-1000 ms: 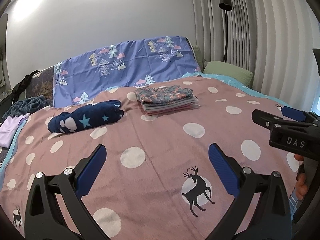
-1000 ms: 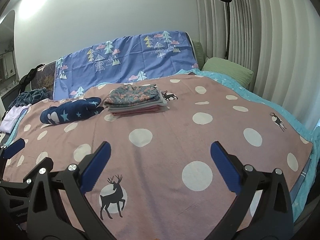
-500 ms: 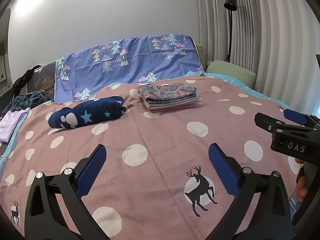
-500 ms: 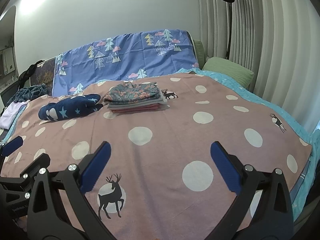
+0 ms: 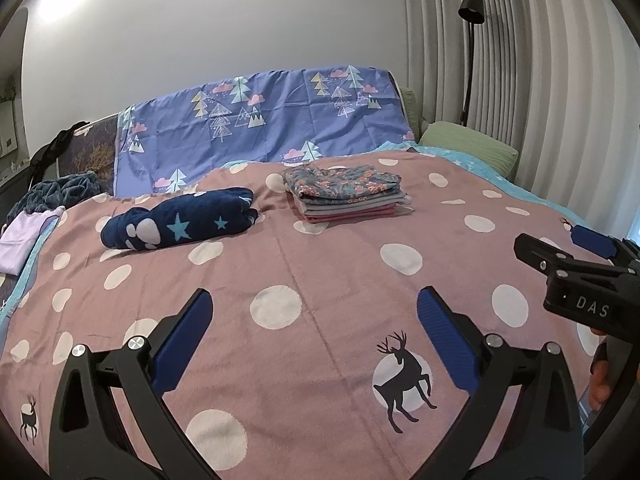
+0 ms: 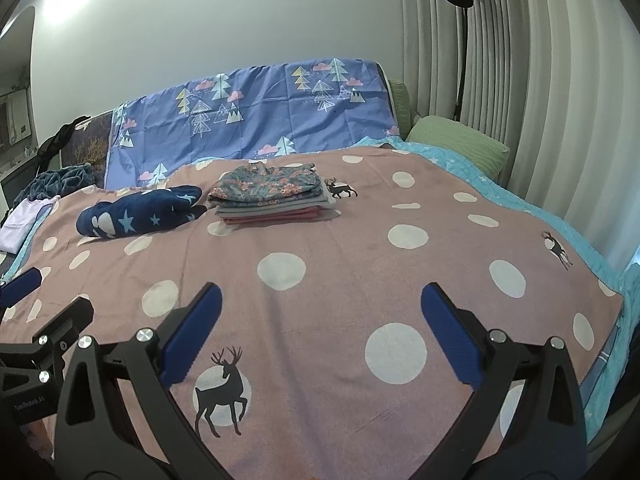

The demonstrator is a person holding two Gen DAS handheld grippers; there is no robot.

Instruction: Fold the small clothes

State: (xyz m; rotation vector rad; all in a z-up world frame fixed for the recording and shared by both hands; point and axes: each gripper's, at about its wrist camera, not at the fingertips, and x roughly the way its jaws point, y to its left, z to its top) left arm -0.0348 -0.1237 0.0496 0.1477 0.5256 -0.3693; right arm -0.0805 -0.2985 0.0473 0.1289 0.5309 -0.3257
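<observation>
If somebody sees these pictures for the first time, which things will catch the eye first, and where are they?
First, the pink blanket with white dots and deer, spread across the whole bed. On it, toward the far side, lies a neat stack of folded clothes with a floral piece on top, and left of it a navy star-patterned bundle. Both open hand-held grippers, left and right, hang empty in the foreground.

The right gripper (image 6: 318, 330) hovers over the pink dotted blanket (image 6: 340, 248) on the bed, fingers (image 6: 192, 332) spread wide with nothing between them. Farther up the bed a neat stack of folded clothes (image 6: 272, 196) sits just beside a rolled navy star blanket (image 6: 140, 216).
</observation>
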